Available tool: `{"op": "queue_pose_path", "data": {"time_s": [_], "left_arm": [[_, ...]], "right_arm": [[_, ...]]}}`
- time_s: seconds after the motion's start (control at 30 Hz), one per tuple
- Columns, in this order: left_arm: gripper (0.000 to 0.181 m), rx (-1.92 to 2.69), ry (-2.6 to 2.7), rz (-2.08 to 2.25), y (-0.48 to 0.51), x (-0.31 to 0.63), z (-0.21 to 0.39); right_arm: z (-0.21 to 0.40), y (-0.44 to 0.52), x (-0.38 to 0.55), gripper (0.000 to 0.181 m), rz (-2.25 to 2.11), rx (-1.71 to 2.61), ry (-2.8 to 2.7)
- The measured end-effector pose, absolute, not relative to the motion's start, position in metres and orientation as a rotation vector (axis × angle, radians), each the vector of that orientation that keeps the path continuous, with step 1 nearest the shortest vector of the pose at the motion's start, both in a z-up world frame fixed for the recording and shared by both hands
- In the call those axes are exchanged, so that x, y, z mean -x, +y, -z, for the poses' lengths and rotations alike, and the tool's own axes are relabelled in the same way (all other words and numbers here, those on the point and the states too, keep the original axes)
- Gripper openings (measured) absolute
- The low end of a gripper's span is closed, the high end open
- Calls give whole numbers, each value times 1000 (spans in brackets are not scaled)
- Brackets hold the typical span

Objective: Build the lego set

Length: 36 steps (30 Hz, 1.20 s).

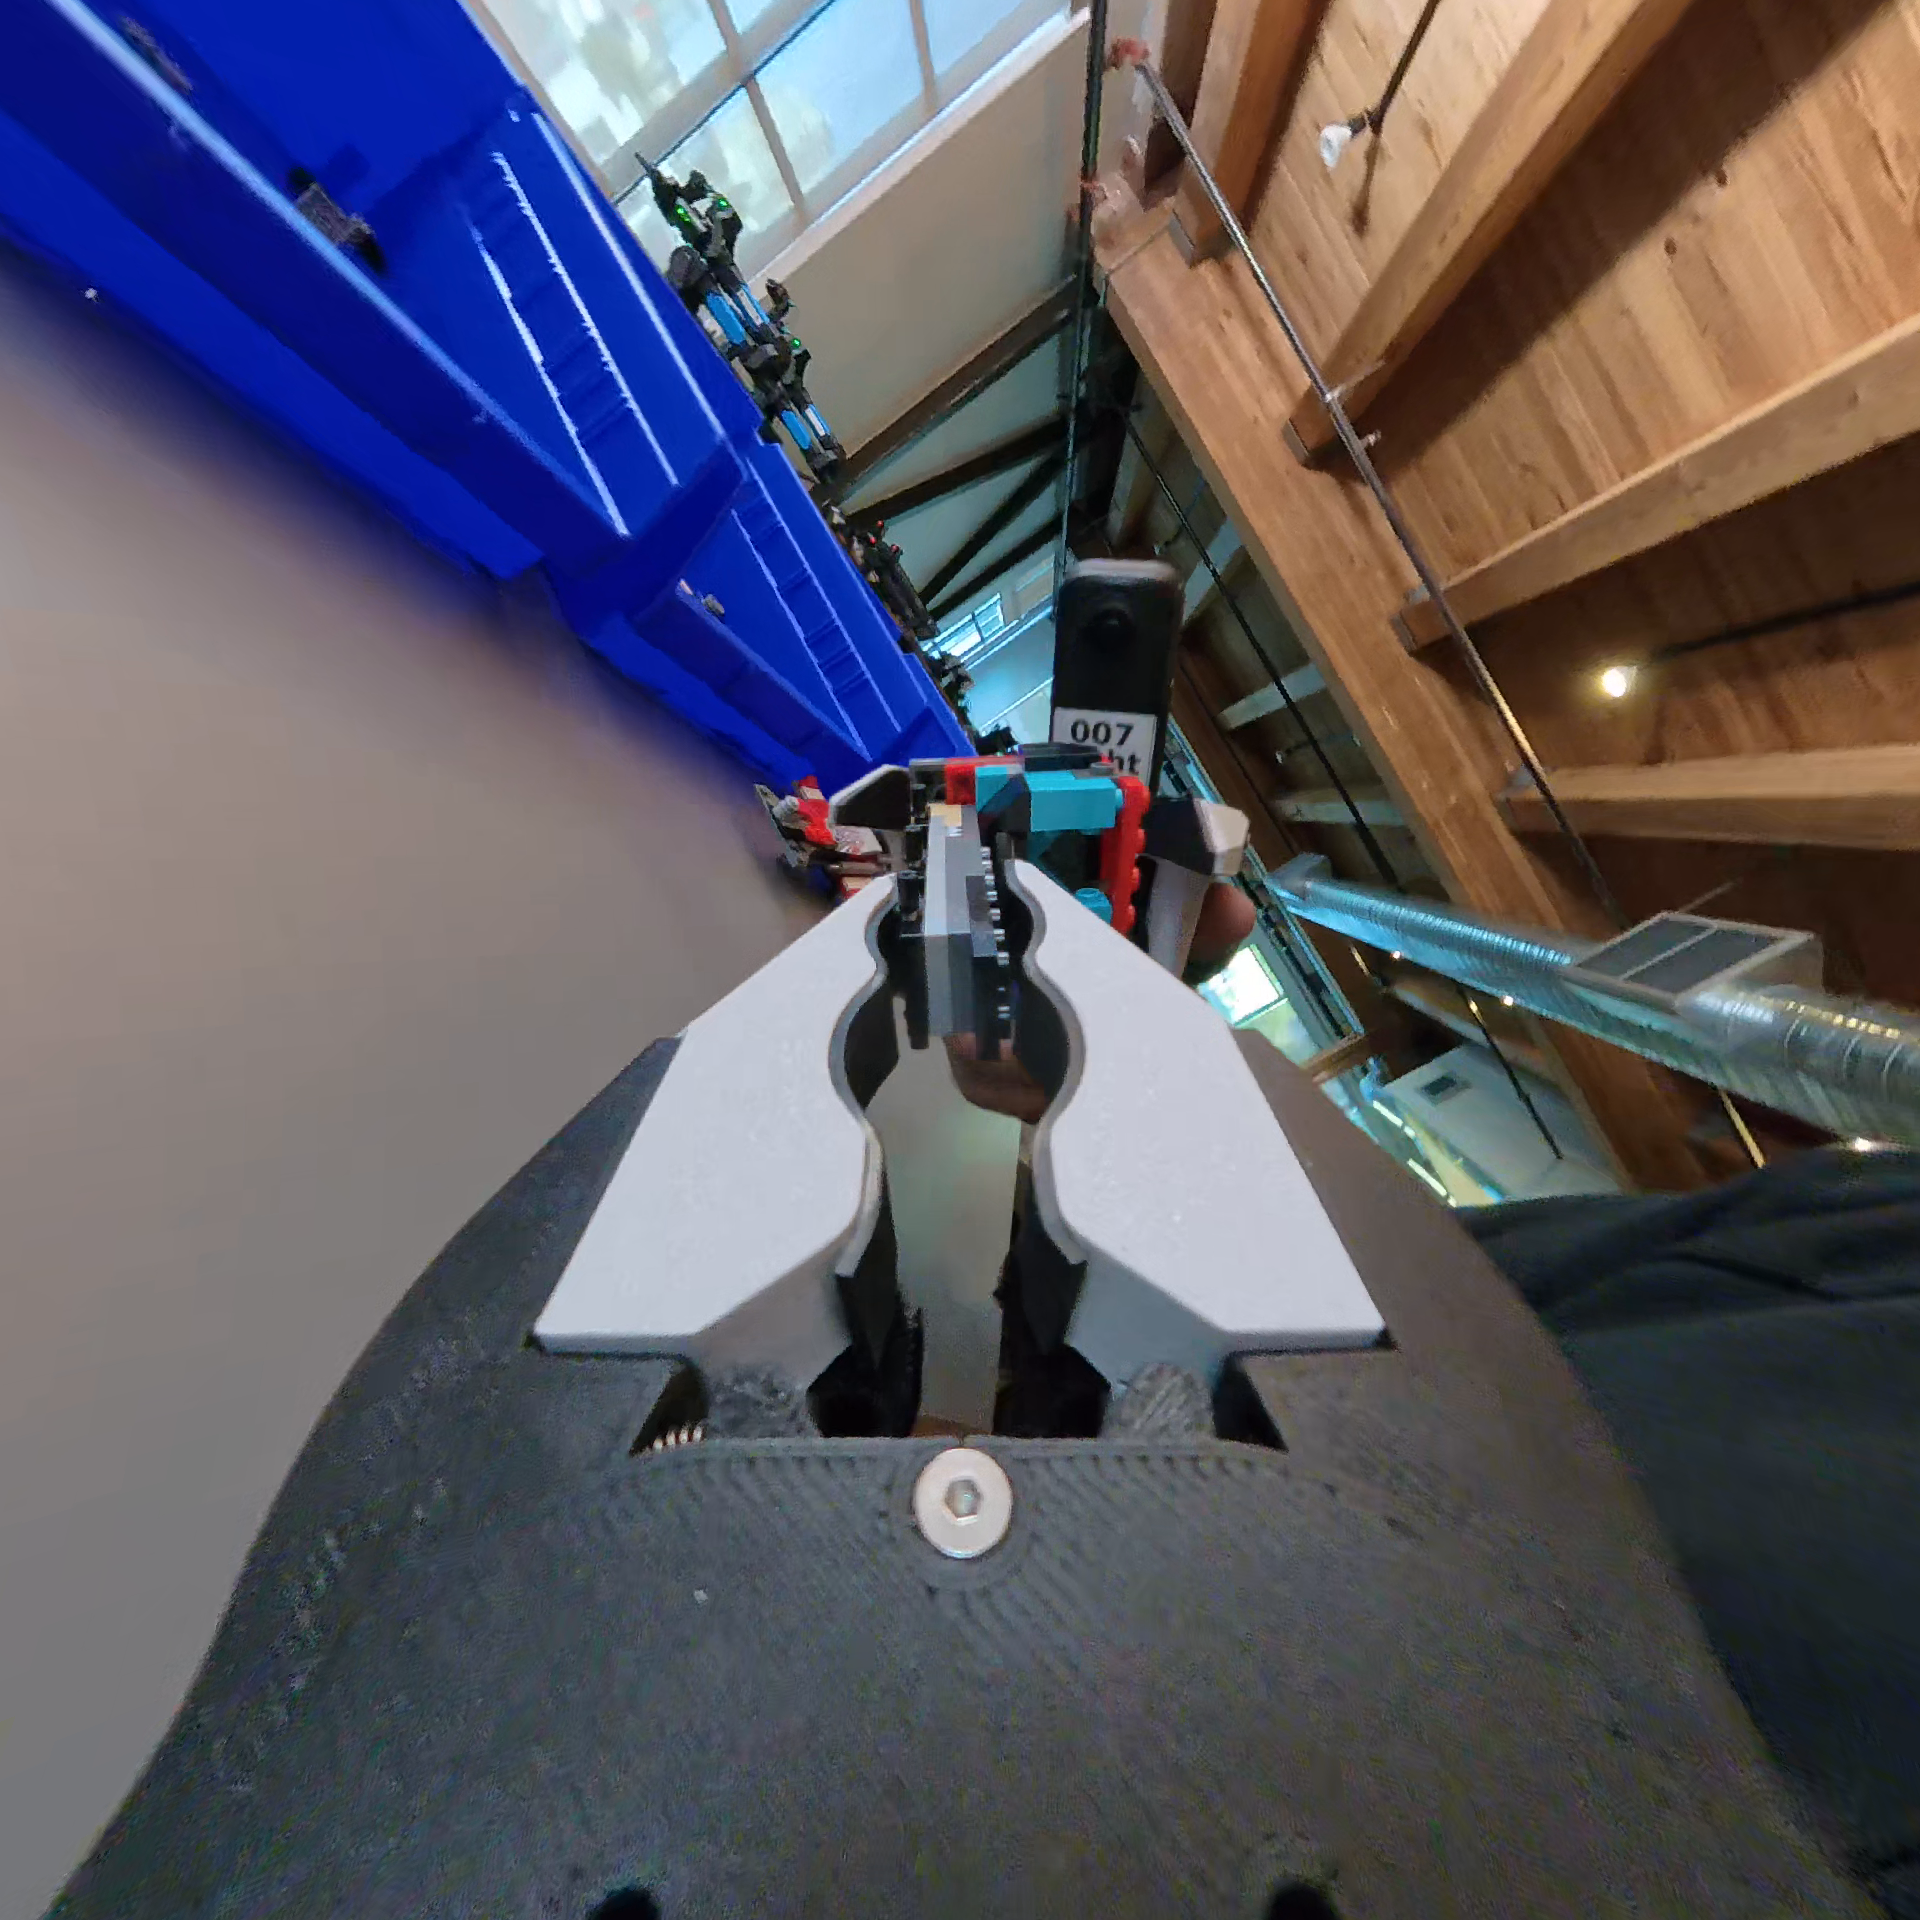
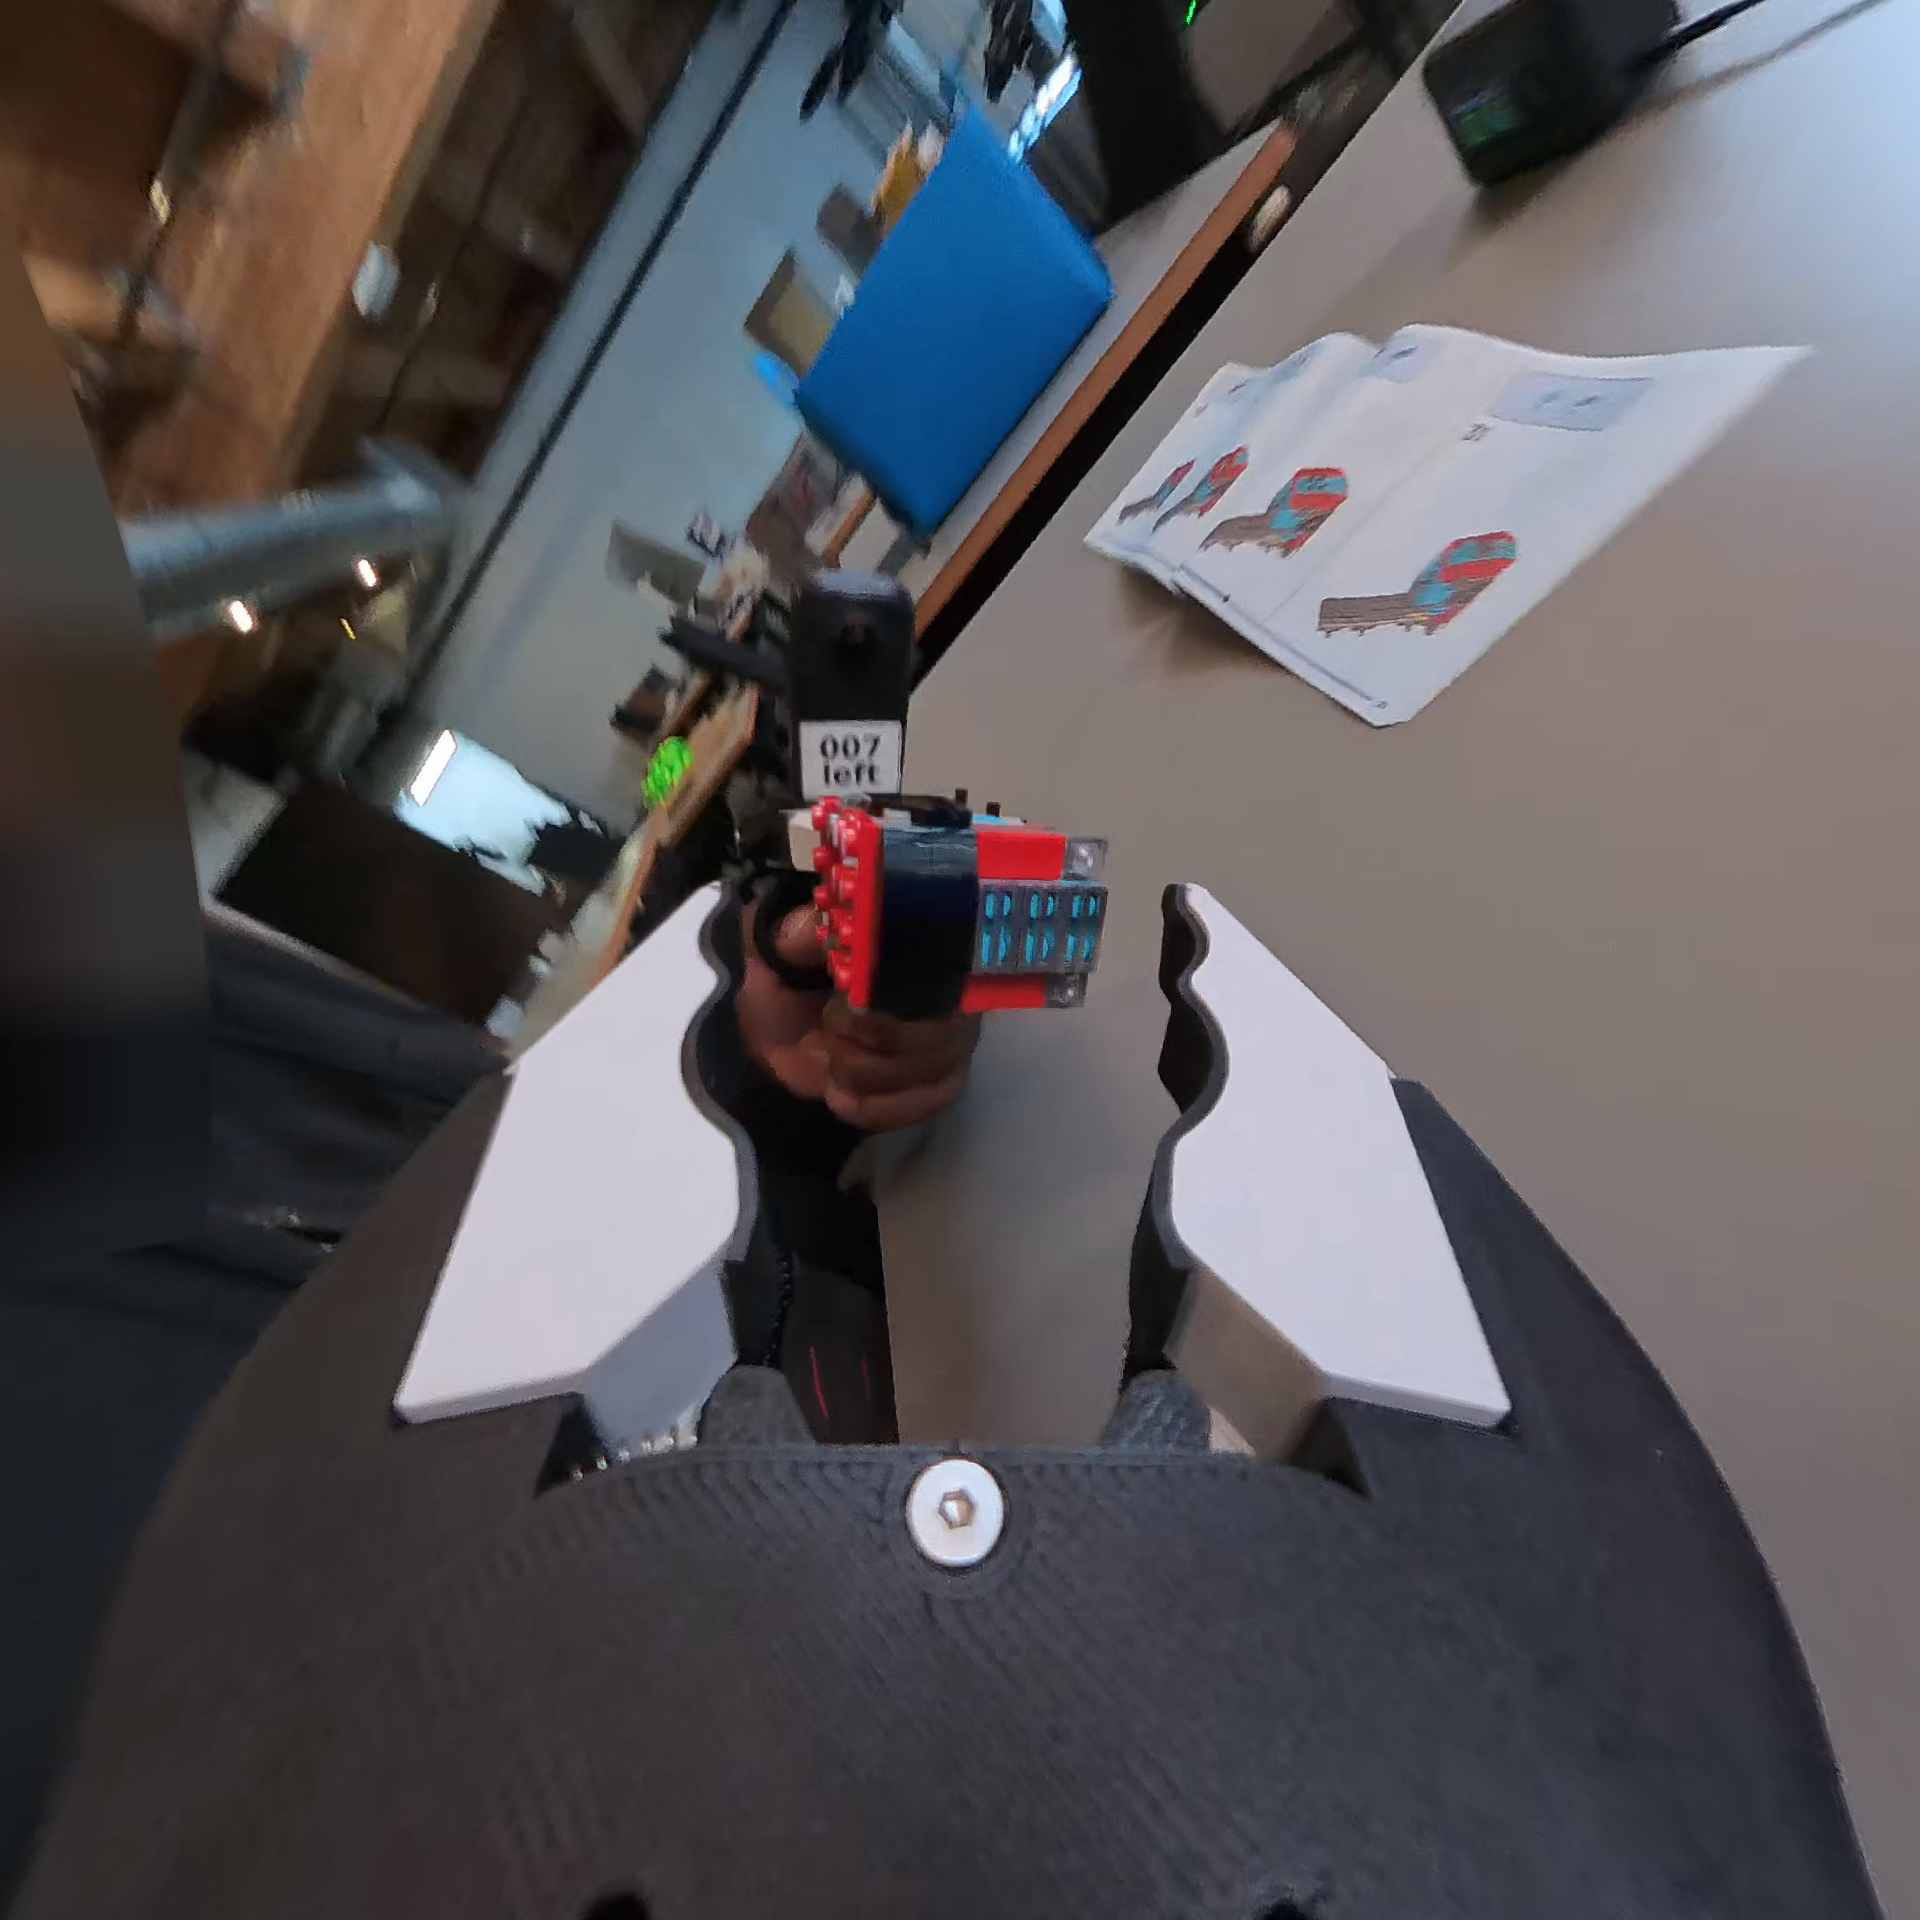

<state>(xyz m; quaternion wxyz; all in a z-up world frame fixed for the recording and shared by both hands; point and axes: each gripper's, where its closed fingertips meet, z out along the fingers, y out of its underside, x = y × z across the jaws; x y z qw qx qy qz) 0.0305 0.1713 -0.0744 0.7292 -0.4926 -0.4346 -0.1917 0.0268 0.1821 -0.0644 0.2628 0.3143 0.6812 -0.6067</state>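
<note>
My left gripper (image 1: pixel 951 894) is shut on the grey plate end of the lego model (image 1: pixel 961 935), which it holds in the air above the table. The model's red, teal and dark blue block (image 1: pixel 1049 805) sticks out past the fingertips. My right gripper (image 2: pixel 951 904) is open and faces the left one. In the right wrist view the model (image 2: pixel 956 914) sits just beyond and between its fingertips, not touching them. In the left wrist view the right gripper's fingers (image 1: pixel 873 800) flank the model's far end. The left gripper's fingertips are hidden behind the model in the right wrist view.
An open instruction booklet (image 2: pixel 1434 499) lies on the grey table (image 2: pixel 1558 935) to the right. Blue bins (image 1: pixel 468 364) line the table's far side, with loose lego pieces (image 1: pixel 810 831) near them. A black device (image 2: pixel 1538 94) stands at the far right corner.
</note>
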Motion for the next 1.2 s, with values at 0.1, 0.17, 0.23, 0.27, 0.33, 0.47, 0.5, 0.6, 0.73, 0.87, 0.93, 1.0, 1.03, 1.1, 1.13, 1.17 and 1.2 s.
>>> {"op": "queue_pose_path", "data": {"time_s": [0.1,0.17,0.23,0.27,0.33,0.47,0.5,0.6,0.73,0.87,0.93,1.0,1.03,1.1,1.13,1.17,1.2], "left_arm": [[15,1134,-911,402,173,-36,72],[15,1158,-892,394,175,-39,72],[15,1177,-880,385,176,-40,72],[15,1189,-873,378,177,-41,72],[15,1216,-858,362,178,-43,73],[15,1242,-828,341,180,-46,71],[15,1247,-821,337,180,-47,71],[15,1257,-823,334,182,-47,72],[15,1262,-892,395,187,-45,84],[15,1240,-877,391,186,-45,79],[15,1232,-867,374,184,-44,76],[15,1216,-871,365,182,-42,75],[15,1208,-873,361,182,-41,74],[15,1206,-865,353,181,-41,73],[15,1208,-859,343,181,-41,72],[15,1210,-853,332,180,-41,72],[15,1212,-847,321,180,-42,70]], "right_arm": [[61,179,-31,79,1624,-807,1887],[61,178,-33,77,1611,-782,1908],[61,178,-35,73,1604,-765,1919],[61,178,-36,70,1600,-757,1921],[62,179,-36,66,1599,-749,1923],[61,180,-41,59,1594,-711,1919],[60,180,-42,58,1593,-701,1921],[61,180,-44,57,1586,-699,1915],[70,182,-42,58,1575,-749,1895],[72,189,-40,61,1588,-791,1841],[71,190,-42,61,1592,-800,1831],[68,189,-43,62,1606,-807,1824],[67,189,-43,62,1613,-815,1824],[66,189,-44,63,1624,-822,1823],[65,188,-44,63,1626,-824,1820],[65,188,-45,63,1629,-823,1818],[65,188,-46,62,1629,-821,1819]]}}
